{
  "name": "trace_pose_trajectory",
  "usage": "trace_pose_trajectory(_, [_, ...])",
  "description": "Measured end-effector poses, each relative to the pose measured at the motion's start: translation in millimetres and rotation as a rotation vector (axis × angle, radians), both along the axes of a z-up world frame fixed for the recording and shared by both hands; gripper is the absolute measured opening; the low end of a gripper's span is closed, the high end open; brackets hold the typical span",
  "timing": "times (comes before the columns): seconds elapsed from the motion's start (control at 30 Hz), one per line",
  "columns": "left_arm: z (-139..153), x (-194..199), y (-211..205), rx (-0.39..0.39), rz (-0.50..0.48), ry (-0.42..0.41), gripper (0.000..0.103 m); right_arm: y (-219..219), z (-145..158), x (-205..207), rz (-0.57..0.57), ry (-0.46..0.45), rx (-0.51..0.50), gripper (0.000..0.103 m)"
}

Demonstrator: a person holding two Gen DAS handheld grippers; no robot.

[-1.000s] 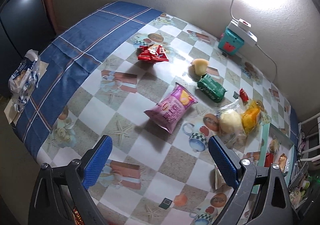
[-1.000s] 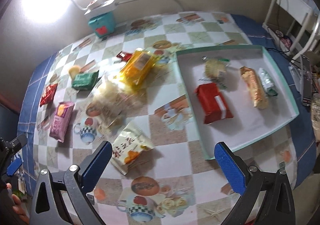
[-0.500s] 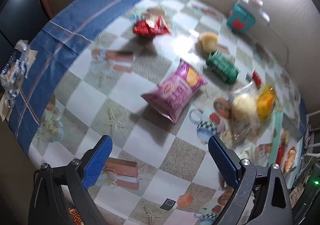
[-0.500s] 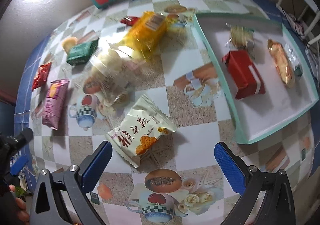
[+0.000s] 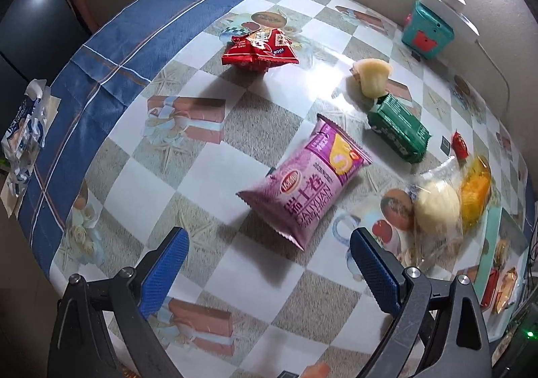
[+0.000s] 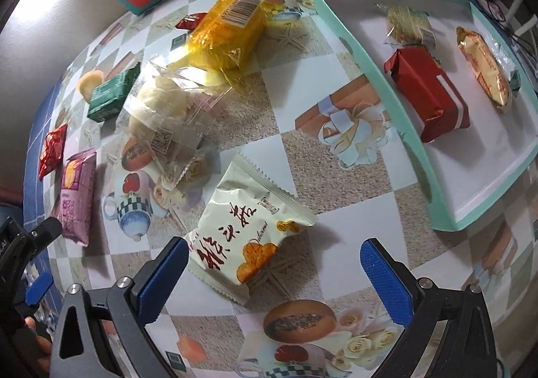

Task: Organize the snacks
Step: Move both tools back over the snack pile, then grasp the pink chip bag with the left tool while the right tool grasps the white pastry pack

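Note:
My left gripper [image 5: 267,258] is open just above the table, with a pink snack packet [image 5: 307,183] lying right ahead of its blue pads. My right gripper [image 6: 274,263] is open too, and a cream snack packet [image 6: 250,226] lies between and just beyond its pads. A clear bag with a pale bun [image 6: 164,112], a yellow bag [image 6: 225,35], a green packet [image 6: 112,93] and a red packet [image 5: 260,50] lie scattered on the tablecloth. A mint-rimmed white tray [image 6: 380,75] at the right holds a red box [image 6: 427,97], a golden bar [image 6: 486,70] and a cracker pack [image 6: 408,26].
A teal box [image 5: 427,31] with a white lamp and cable stands against the back wall. A crumpled blue-white wrapper [image 5: 23,136] sits at the table's left edge. The left gripper [image 6: 23,253] and a hand show at the lower left of the right wrist view.
Both grippers have moved forward and lower toward the table. The pink packet now lies close ahead of the left gripper, and the cream packet has come between the right gripper's pads.

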State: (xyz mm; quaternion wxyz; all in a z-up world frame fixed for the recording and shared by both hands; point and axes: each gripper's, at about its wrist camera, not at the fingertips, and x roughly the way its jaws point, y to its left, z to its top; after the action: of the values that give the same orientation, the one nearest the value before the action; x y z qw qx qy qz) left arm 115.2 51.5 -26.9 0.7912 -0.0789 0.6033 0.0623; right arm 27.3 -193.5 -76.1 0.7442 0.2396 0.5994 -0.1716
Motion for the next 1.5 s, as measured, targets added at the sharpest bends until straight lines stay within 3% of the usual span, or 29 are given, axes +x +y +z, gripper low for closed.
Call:
trace_pose_trajectory(0.23, [-7.5, 5.5, 2.2, -0.021, 0.014, -0.003, 0.097, 0.3, -17.6, 10.5, -0.041, 0.018, -0.003, 0.103])
trace_pose_trajectory(0.63, [-9.0, 11.6, 11.8, -0.060, 0.044, -0.035, 0.097, 26.9, -26.1, 24.3, 0.038, 0.020, -0.059, 0.103])
trace_pose_trajectory(1.17, [-8.3, 30.9, 6.5, -0.036, -0.033, -0.083, 0.097, 37.9, -32.1, 28.4, 0.118, 0.058, -0.114, 0.103])
trace_pose_trajectory(1.5, [-17.3, 42.4, -15.4, -0.028, -0.122, -0.086, 0.097, 46.2, -33.3, 43.2, 0.202, 0.006, -0.114, 0.103])
